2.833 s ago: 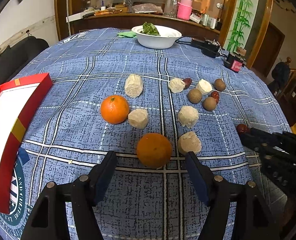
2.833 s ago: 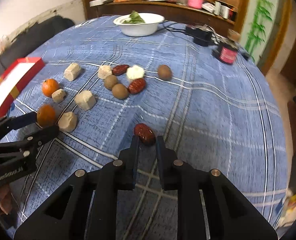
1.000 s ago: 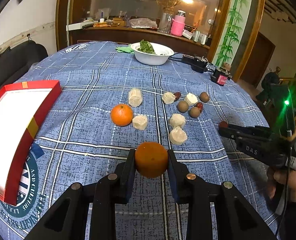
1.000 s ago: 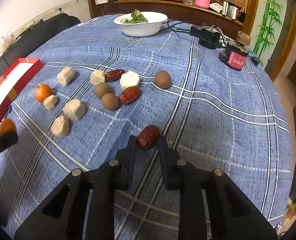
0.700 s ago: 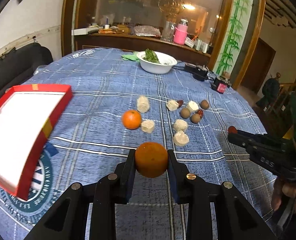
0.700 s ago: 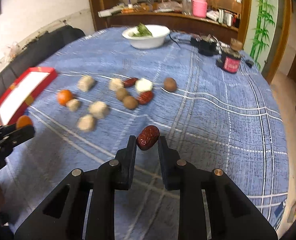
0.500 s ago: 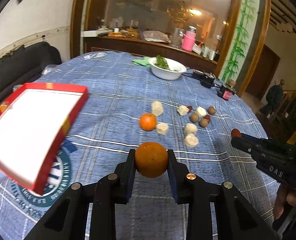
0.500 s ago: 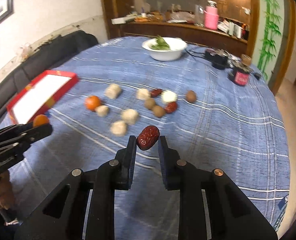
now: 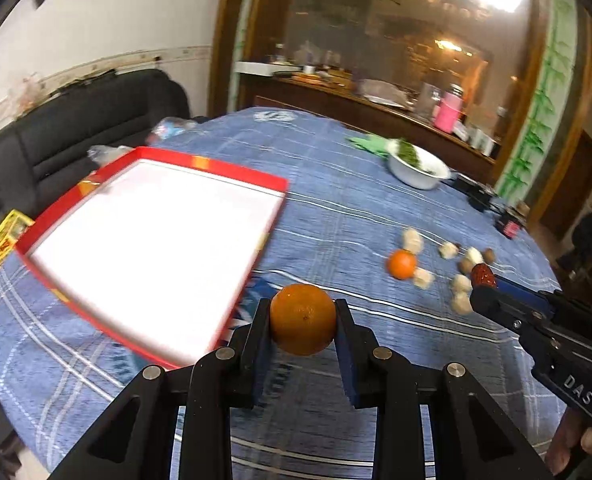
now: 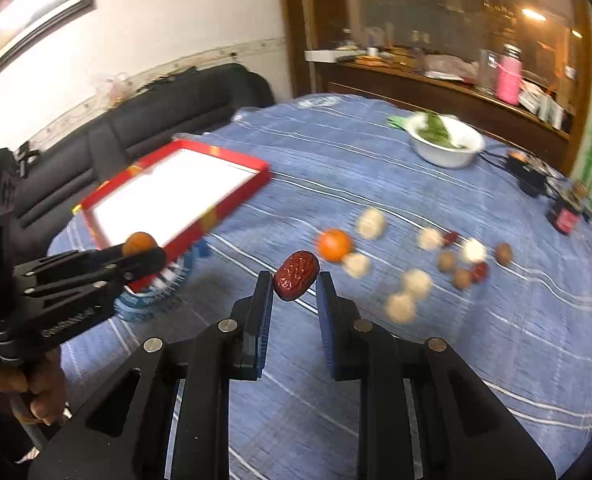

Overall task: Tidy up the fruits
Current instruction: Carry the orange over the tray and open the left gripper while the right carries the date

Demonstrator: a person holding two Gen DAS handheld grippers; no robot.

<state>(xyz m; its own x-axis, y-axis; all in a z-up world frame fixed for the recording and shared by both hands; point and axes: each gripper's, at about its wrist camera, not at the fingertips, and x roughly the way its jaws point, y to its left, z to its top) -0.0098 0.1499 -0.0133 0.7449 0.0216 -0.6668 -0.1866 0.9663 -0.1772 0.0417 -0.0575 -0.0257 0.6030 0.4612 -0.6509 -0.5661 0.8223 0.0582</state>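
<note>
Blue plaid cloth covers the round table (image 9: pixel 336 184), a dark sofa and wooden sideboard behind it, and both hands are loaded. Left gripper (image 9: pixel 303 320) is clenched on a round orange tangerine (image 9: pixel 303 319), held clear above the cloth just beside the near edge of the shallow red box with the white floor (image 9: pixel 152 240). Right gripper (image 10: pixel 295 278) pinches a wrinkled dark-red date (image 10: pixel 296 269), also in the air, with the box off to its left. Out on the cloth a second tangerine (image 10: pixel 334 244) sits among pale chunky pieces, brown round fruits and more dates, well apart from the box. Further back, a white bowl of greens (image 10: pixel 448 145). This looks like the carry to the box, and doing it well means bringing the tangerine over the red rim, lowering it near the white floor before letting go so it doesn't roll, and giving the date its own spot away from it.
</note>
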